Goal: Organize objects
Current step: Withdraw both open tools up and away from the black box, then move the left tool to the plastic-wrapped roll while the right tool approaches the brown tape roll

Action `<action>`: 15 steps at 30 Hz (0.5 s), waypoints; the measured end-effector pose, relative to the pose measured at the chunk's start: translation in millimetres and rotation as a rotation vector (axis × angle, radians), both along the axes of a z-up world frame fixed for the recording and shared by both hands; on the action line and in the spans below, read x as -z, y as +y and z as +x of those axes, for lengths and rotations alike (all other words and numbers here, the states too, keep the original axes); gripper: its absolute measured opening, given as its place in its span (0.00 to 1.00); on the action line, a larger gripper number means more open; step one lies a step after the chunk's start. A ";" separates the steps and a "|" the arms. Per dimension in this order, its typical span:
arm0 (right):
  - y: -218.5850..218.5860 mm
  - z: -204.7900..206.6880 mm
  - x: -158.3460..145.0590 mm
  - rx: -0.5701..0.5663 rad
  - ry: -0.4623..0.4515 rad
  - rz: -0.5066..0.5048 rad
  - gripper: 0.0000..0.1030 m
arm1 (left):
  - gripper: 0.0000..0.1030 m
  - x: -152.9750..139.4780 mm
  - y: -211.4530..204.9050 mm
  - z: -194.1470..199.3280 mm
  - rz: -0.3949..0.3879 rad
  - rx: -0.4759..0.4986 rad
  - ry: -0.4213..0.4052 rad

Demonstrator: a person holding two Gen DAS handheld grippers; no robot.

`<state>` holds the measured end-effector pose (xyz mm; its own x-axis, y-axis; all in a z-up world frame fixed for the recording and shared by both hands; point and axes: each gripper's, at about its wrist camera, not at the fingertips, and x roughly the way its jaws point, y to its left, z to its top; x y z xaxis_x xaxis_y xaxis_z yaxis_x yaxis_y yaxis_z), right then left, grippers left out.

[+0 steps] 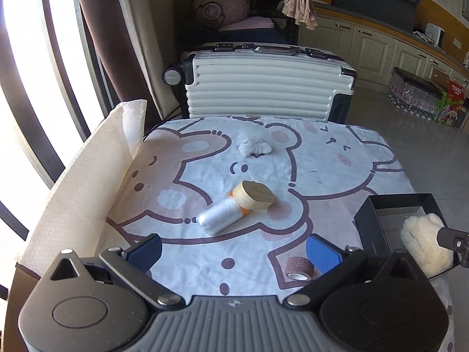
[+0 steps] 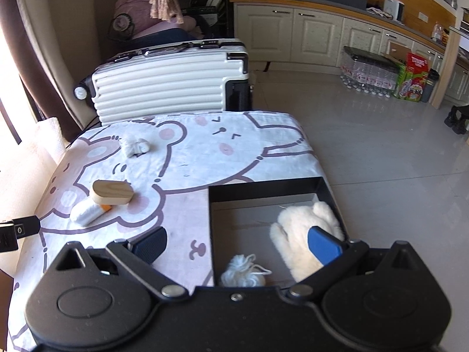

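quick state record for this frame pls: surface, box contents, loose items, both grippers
surface: table under a bear-print cloth
box: black open box at the right edge
in box: white fluffy mitten, white yarn pom-pom
loose on cloth: oval wooden box touching a white thread spool; crumpled white tissue; brown tape roll
left gripper: open, empty
right gripper: open, empty

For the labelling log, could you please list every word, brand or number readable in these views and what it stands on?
"TURBO", only roughly legible: white letters on the red top of the red-and-green carton on the floor by the cabinets.
Labels on the shrink-wrapped bottle pack: too small to read.
Dark box: a faint mark on its wall, unreadable.
Suitcase, brown tape roll: no text visible.
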<state>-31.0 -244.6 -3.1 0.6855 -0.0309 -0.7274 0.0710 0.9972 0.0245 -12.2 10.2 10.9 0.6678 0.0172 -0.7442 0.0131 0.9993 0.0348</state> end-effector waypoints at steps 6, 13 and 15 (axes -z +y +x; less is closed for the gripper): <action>15.1 1.5 -1.1 -0.028 -0.017 0.001 1.00 | 1.00 -4.1 14.0 -2.9 -0.006 -0.022 -0.019; 20.3 2.4 -5.3 -0.040 -0.024 0.017 1.00 | 1.00 -6.6 15.8 -3.3 -0.021 -0.020 -0.033; 20.2 4.1 -8.4 -0.033 -0.021 0.044 1.00 | 1.00 -6.4 15.8 -2.2 -0.024 -0.031 -0.039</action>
